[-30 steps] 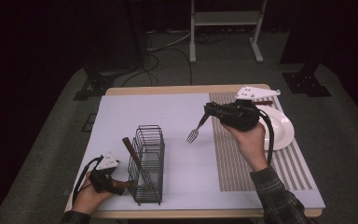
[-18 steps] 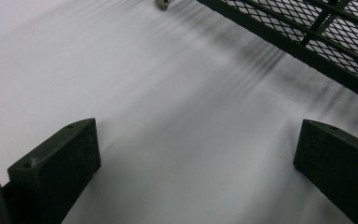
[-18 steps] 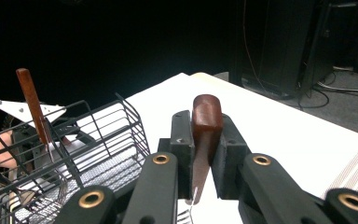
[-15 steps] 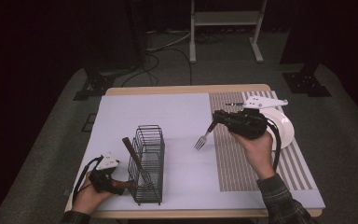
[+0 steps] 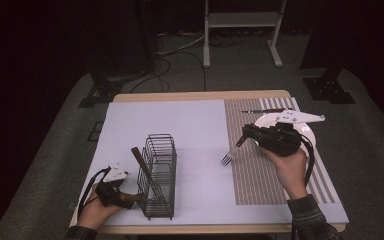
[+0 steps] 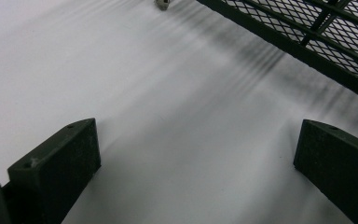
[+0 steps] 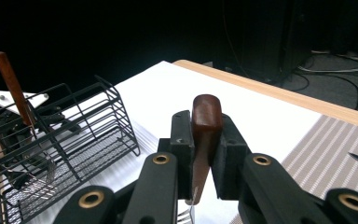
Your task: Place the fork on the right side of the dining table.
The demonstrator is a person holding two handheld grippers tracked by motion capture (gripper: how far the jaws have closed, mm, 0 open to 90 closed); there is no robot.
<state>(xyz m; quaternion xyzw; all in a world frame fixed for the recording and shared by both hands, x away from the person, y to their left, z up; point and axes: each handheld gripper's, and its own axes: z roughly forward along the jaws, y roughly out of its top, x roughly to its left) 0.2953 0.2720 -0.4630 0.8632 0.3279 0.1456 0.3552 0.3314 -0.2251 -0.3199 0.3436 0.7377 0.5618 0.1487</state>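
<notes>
My right gripper (image 5: 243, 136) is shut on the brown wooden handle of a fork (image 5: 231, 151). The fork hangs tines down at the left edge of the striped placemat (image 5: 260, 175). In the right gripper view the handle (image 7: 206, 122) stands pinched between the two jaws of the right gripper (image 7: 205, 140). My left gripper (image 5: 128, 197) lies low at the front left, beside the black wire basket (image 5: 159, 172). Its jaws stand open over bare white mat, left gripper (image 6: 196, 154), with nothing between them. A wooden-handled utensil (image 5: 141, 161) leans in the basket.
A white plate (image 5: 308, 133) sits on the striped placemat behind my right hand, and a knife (image 5: 265, 110) lies past it near the far edge. In the right gripper view the basket (image 7: 74, 140) stands at the left. A white mat (image 5: 190, 130) covers the table's middle.
My right gripper has carried the fork to the right and lower, from over the white mat to the striped placemat's edge. The left gripper has stayed still.
</notes>
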